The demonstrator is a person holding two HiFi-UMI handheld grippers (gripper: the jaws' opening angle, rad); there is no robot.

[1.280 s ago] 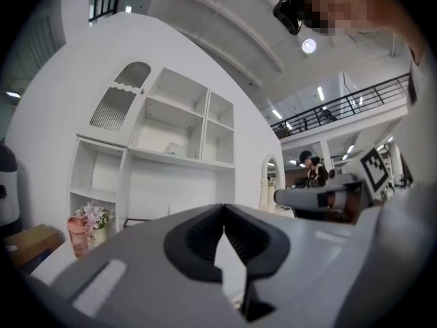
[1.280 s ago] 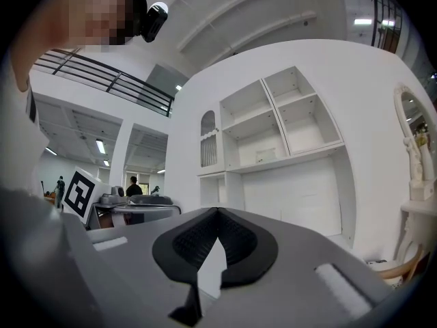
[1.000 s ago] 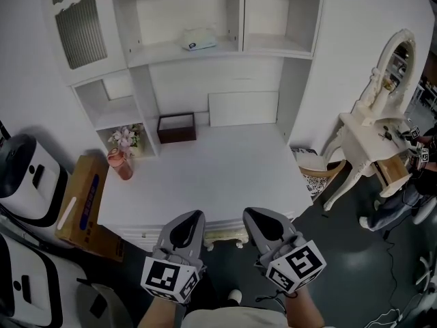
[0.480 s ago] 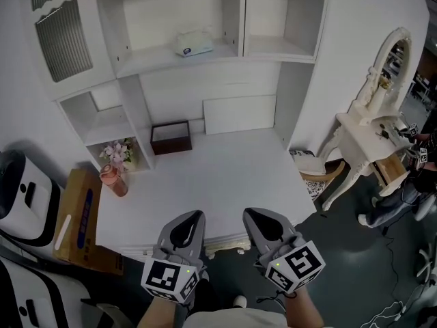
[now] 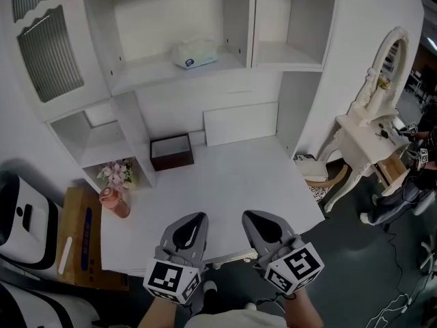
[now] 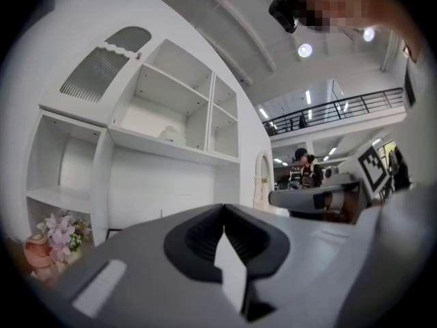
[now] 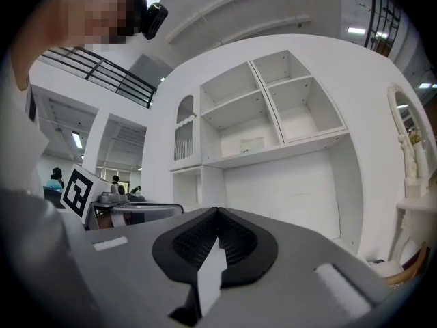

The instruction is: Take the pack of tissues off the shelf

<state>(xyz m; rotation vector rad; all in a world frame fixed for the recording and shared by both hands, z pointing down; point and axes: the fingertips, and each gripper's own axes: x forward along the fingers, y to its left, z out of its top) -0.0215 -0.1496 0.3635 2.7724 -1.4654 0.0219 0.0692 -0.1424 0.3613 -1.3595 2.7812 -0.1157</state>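
Note:
The pack of tissues (image 5: pixel 193 53) is a pale soft pack with a blue label, lying on the upper shelf (image 5: pixel 157 72) of the white wall unit. It shows small in the left gripper view (image 6: pixel 172 136) and in the right gripper view (image 7: pixel 251 144). My left gripper (image 5: pixel 192 222) and right gripper (image 5: pixel 254 219) hover side by side over the desk's front edge, far below and in front of the pack. Both are shut with nothing between their jaws.
A white desk (image 5: pixel 225 183) carries a dark brown open box (image 5: pixel 171 151) at the back. A pink bottle (image 5: pixel 115 201) and flowers (image 5: pixel 115 173) stand at its left. A cardboard box (image 5: pixel 75 236) lies left, a white vanity with mirror (image 5: pixel 379 125) stands right.
The view has drifted: the shelf unit and desk now sit lower and closer in the head view. Both grippers keep their place, still shut.

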